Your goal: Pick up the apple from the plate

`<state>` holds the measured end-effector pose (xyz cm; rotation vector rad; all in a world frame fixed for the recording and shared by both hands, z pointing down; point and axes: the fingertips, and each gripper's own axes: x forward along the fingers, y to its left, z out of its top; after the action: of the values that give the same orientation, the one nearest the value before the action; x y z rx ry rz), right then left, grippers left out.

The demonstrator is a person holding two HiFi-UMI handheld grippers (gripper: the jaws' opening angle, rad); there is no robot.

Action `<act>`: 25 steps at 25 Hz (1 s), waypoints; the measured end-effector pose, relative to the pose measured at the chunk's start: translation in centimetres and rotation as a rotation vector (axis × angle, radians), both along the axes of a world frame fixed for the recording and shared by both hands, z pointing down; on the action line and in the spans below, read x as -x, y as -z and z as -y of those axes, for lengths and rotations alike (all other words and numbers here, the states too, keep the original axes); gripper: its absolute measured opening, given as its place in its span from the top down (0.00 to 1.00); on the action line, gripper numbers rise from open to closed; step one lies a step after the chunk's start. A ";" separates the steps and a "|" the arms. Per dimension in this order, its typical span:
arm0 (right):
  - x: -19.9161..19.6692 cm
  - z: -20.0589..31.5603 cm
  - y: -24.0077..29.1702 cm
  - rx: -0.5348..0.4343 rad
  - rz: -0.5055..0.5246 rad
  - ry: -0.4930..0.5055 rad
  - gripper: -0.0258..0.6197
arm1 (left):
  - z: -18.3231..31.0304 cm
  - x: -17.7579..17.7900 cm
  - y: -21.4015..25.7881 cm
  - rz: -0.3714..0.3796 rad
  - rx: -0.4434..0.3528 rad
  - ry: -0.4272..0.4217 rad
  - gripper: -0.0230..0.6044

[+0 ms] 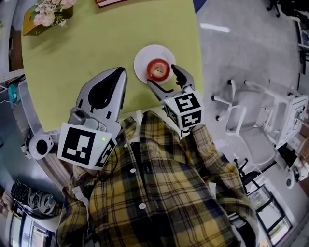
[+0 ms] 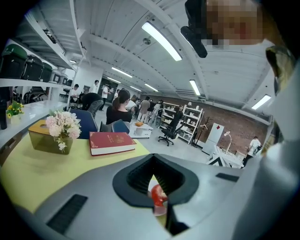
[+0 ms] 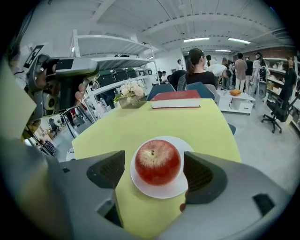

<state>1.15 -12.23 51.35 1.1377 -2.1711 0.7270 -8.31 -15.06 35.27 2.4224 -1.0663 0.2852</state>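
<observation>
A red apple [image 1: 158, 70] sits on a small white plate [image 1: 143, 59] near the front right edge of the yellow-green table [image 1: 87, 48]. My right gripper [image 1: 167, 81] is open just in front of the plate, tilted down toward it. In the right gripper view the apple [image 3: 157, 161] lies between the two dark pads [image 3: 110, 169] without touching either, and the plate [image 3: 164, 192] shows beneath it. My left gripper [image 1: 119, 72] hangs over the table to the left of the plate, jaws together and holding nothing. Through the hollow between its jaws a sliver of the apple [image 2: 158, 194] shows.
A red book [image 3: 176, 99] lies at the table's far edge, and a box of pale flowers [image 1: 46, 14] stands at the far left corner. A white chair [image 1: 241, 113] stands on the floor right of the table. People and shelves fill the room beyond.
</observation>
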 end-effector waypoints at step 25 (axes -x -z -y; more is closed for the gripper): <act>0.6 0.8 -4.0 -0.022 -0.127 0.049 0.38 | -0.4 0.6 -2.0 0.000 0.045 0.020 0.96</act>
<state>0.53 -12.99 55.30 1.1073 -2.0973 0.5953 -8.86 -14.69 37.30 2.3708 -1.0714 0.2992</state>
